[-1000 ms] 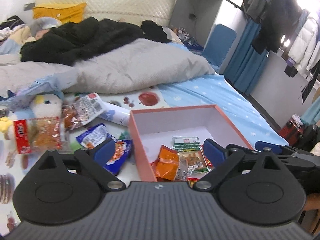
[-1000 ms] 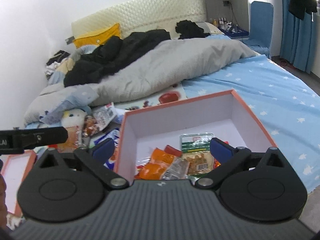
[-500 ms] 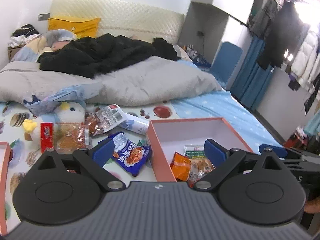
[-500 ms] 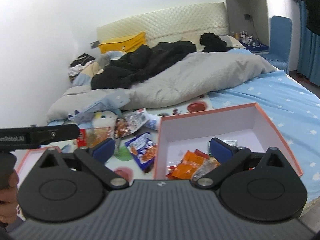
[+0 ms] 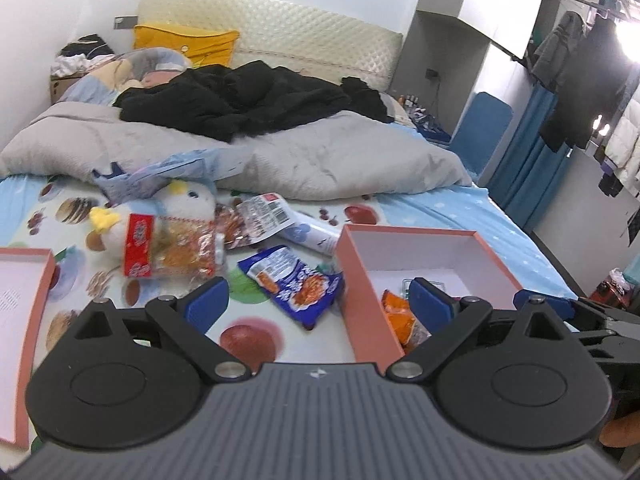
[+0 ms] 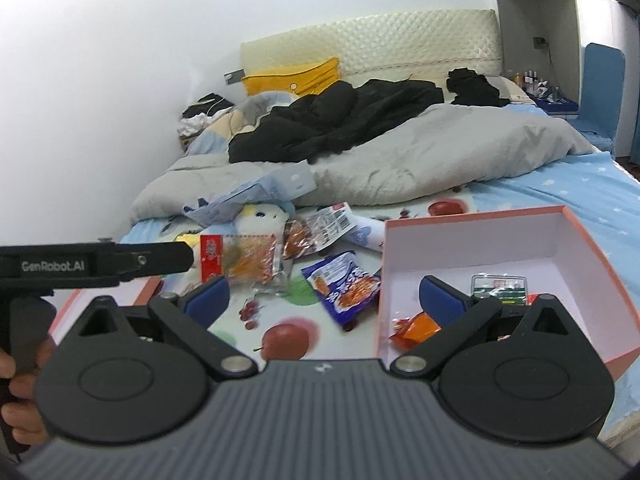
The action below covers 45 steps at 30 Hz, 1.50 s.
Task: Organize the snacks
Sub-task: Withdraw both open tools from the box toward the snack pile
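With a few packets already laid in the pink box ahead-right of both empty, wide-open tongs, the blue snack bag and others beyond it are left unsorted on the bed.

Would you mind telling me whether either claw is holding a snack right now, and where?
Nothing is held: the left claw and the right claw are both open and empty.

Each gripper, the left gripper and the right gripper alike, has a ribbed grey body, black linkage arms with silver pivot screws and blue padded jaws. At middle left of the right wrist view, white lettering seems to read "GenRobot.AI".
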Each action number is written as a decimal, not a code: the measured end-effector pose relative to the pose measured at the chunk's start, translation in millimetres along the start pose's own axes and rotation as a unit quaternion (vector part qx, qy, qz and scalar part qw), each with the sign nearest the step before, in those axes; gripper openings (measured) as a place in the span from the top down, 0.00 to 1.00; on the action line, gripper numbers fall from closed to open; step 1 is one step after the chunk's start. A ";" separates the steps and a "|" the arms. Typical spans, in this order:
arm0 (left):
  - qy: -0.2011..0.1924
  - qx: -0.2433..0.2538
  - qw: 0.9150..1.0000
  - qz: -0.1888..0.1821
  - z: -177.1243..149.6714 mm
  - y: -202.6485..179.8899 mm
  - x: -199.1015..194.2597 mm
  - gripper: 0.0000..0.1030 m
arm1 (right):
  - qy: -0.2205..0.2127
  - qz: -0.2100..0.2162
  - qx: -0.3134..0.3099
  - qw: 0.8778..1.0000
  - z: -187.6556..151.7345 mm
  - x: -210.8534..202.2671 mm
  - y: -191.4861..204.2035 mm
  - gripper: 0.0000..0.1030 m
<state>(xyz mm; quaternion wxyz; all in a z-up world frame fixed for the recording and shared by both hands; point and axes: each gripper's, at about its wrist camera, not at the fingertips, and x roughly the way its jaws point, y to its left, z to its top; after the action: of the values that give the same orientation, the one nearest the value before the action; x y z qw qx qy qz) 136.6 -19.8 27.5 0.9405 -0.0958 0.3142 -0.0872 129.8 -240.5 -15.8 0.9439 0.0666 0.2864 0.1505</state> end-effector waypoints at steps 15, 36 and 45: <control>0.020 -0.015 0.999 0.036 -45.1 34.1 -13.5 0.05 | 0.023 0.029 -0.012 0.999 -42.8 7.1 45.3 0.00; 0.057 -0.093 0.991 0.081 -58.9 124.4 54.4 0.05 | 0.060 0.035 -0.067 0.995 -46.9 74.5 72.3 0.04; 0.074 -0.140 0.984 0.088 -49.7 183.3 118.1 0.05 | 0.085 0.000 -0.111 0.990 -35.9 152.2 71.2 0.05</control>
<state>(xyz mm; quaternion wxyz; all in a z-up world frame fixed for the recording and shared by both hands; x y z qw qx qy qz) 218.3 124.7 -122.4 0.8961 -0.1918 0.3988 0.0335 212.5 -122.7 -109.6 0.9178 -0.0518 0.3468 0.1864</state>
